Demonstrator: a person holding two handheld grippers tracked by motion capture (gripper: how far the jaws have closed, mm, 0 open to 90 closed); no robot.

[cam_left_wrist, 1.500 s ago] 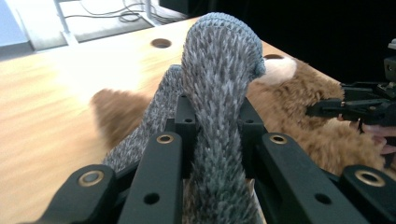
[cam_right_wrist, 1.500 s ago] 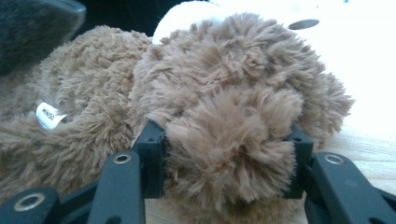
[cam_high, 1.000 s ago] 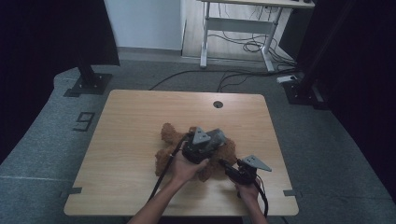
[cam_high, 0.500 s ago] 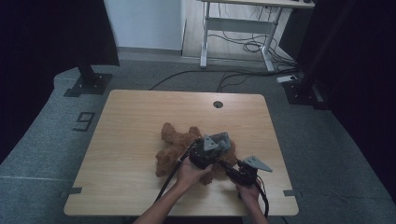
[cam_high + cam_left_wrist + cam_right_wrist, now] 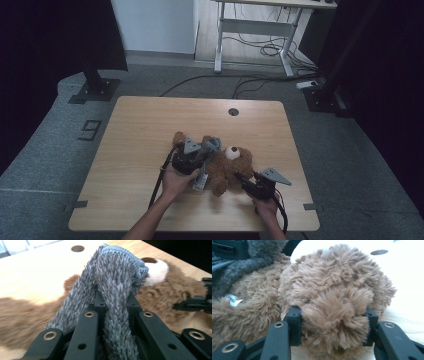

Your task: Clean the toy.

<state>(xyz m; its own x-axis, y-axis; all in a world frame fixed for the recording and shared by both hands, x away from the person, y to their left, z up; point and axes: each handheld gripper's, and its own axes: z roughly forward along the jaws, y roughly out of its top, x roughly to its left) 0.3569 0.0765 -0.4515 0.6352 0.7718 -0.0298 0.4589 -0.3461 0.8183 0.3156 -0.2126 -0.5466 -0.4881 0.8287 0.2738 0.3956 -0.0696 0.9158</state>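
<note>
Pinching a grey knit with my left gripper, I am clamping the bear's ear in my right gripper; the bear is lying on the table, front middle.

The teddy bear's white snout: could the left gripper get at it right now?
Probably not as it stands. The left gripper is shut on a grey knitted garment, so its fingers are taken up. The snout itself lies bare beside it, while the right gripper clamps the teddy bear.
</note>
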